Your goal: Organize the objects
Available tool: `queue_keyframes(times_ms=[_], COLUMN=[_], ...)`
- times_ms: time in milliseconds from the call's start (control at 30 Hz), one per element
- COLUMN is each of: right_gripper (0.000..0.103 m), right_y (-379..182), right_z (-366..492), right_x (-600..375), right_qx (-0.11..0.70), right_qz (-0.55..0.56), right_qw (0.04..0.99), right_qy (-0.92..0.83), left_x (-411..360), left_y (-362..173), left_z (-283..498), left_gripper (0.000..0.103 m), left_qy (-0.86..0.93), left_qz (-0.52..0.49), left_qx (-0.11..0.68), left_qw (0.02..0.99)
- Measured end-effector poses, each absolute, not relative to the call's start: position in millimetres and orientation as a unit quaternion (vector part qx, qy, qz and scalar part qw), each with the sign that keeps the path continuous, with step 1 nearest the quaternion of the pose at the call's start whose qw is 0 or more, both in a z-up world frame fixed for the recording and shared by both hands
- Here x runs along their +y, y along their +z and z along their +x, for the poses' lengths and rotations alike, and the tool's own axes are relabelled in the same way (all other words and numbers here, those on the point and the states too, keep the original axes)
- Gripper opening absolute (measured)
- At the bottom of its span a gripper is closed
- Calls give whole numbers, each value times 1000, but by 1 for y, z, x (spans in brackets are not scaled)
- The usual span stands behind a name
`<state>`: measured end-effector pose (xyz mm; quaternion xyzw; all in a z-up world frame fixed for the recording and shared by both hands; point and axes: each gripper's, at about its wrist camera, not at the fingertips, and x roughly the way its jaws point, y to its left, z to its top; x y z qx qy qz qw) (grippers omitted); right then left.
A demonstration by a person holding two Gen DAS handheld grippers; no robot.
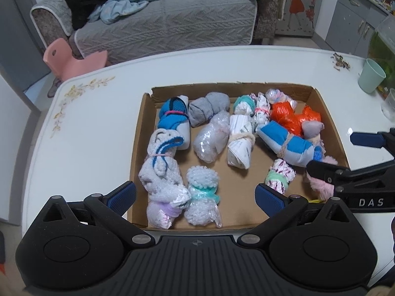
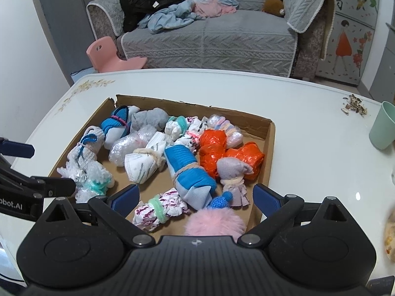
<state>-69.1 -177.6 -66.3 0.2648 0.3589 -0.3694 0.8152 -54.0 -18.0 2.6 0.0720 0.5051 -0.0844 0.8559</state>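
A shallow cardboard box on the white table holds several tied bundles of socks, cloth and plastic: a blue sock roll, orange plastic bundles, a grey sock ball, a bubble-wrap bundle, a pink fluffy ball. My left gripper is open and empty above the box's near edge. My right gripper is open and empty above the near right part of the box, over the pink ball. The right gripper also shows in the left wrist view.
A mint green cup stands at the table's right, with seed husks nearby. A grey sofa with clothes and a pink child's chair stand beyond the table.
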Motion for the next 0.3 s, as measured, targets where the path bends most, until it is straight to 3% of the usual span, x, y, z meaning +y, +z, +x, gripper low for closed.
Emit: queue_keyframes(times_ms=[300], right_gripper=[99], right_y=[-67], right_z=[-71], right_x=[-177], right_qx=[359], right_qz=[266], right_qw=[814], right_qy=[-371], left_x=[-15], left_y=[5], left_z=[-53], left_gripper=[102], left_qy=[-77], left_qz=[71], left_qx=[499], left_qw=[860])
